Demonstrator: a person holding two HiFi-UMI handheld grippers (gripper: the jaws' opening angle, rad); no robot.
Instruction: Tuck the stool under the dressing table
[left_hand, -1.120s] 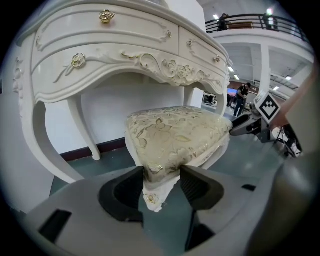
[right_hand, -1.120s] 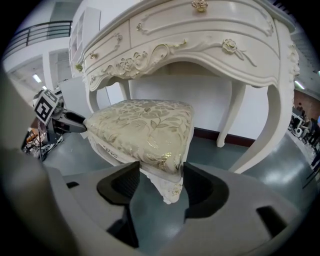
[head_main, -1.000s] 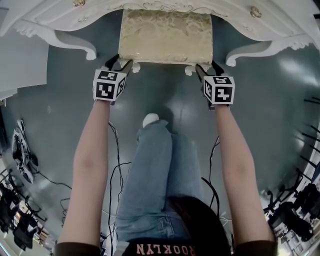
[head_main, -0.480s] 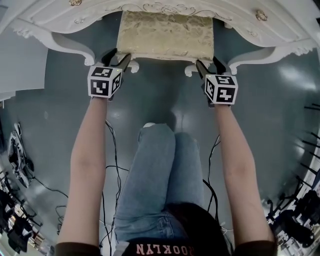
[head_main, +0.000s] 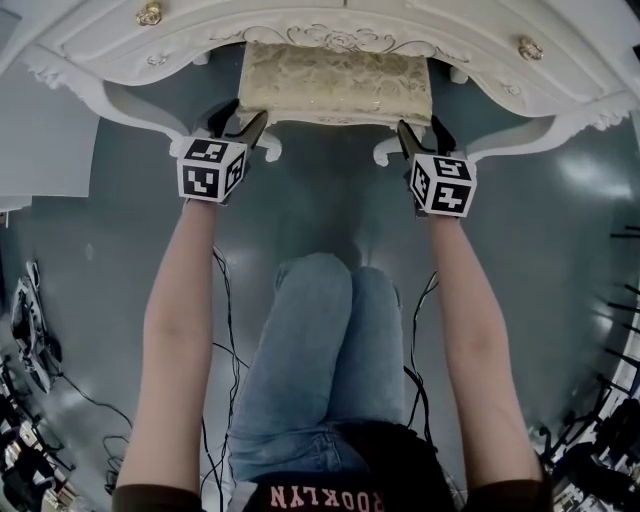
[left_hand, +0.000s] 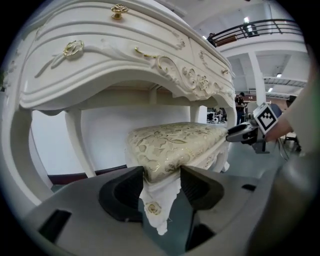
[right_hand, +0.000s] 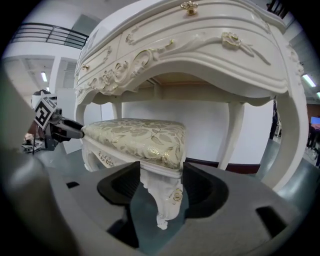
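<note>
The stool (head_main: 338, 85), white carved with a gold floral cushion, stands partly under the white dressing table (head_main: 100, 40), between its front legs. My left gripper (head_main: 238, 112) is closed on the stool's near left corner, and my right gripper (head_main: 416, 128) on its near right corner. In the left gripper view the cushion corner and carved leg (left_hand: 155, 210) sit between the jaws of the left gripper (left_hand: 161, 182), pads touching both sides. The right gripper view shows the same at the other corner (right_hand: 170, 165), held by the right gripper (right_hand: 161, 185). The stool's far end is hidden under the table top.
The table's curved front legs (head_main: 150, 105) (head_main: 520, 140) flank the stool closely. The person's jeans-clad legs (head_main: 320, 350) stand behind the grippers. Cables (head_main: 225, 300) trail over the grey floor. Dark equipment lies at the lower left and right edges.
Both grippers have moved forward together, with the stool between them sliding further under the dressing table. Less of the cushion shows now.
</note>
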